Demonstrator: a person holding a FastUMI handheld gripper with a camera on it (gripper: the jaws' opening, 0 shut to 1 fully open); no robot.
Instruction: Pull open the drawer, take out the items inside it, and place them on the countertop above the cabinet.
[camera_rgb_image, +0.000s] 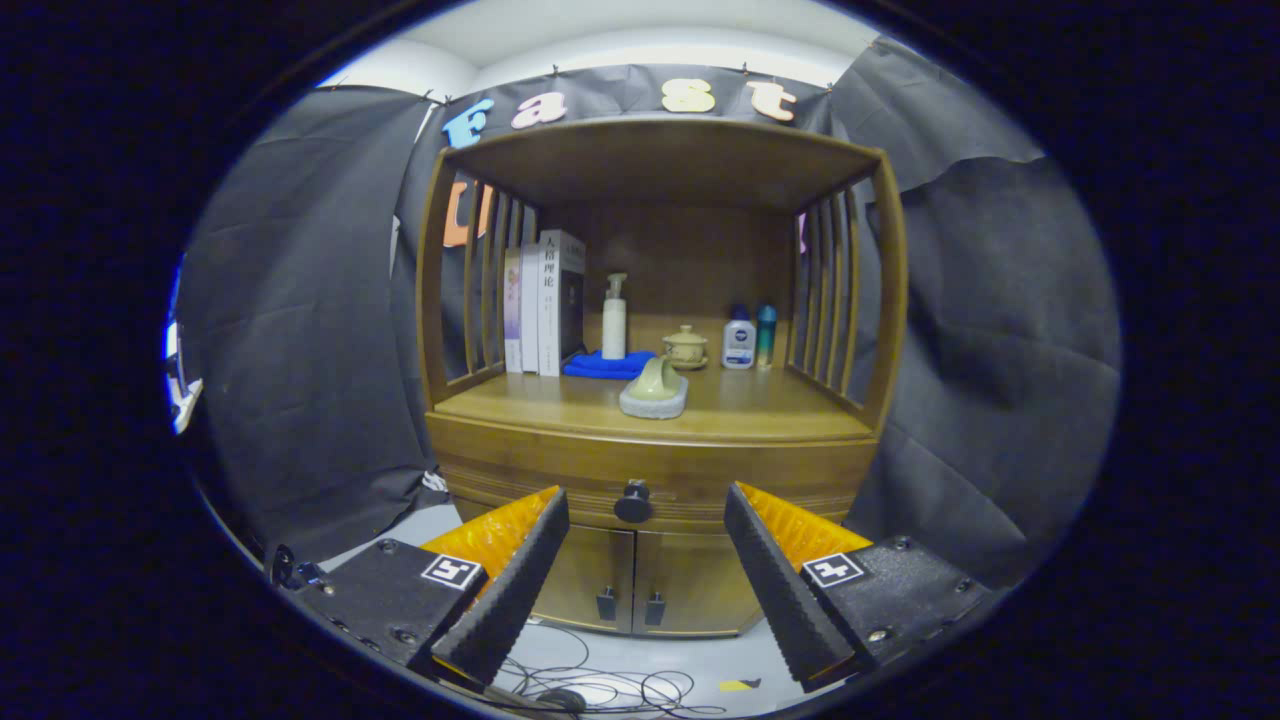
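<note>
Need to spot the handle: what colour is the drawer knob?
Black, a round drawer knob on the brown wooden drawer front, clearest in the gripper view, ahead of the open gripper.

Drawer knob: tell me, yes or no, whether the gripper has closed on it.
No. The gripper is open, fingers spread wide, and the drawer knob sits beyond them, untouched, on the closed drawer.

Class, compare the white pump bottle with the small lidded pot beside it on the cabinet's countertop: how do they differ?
The pump bottle is tall, slim and white with a nozzle on top; the lidded pot is squat, round and beige with a knob lid. The bottle stands on a blue cloth; the pot sits on a saucer. Both stand upright beyond the open gripper.
</note>
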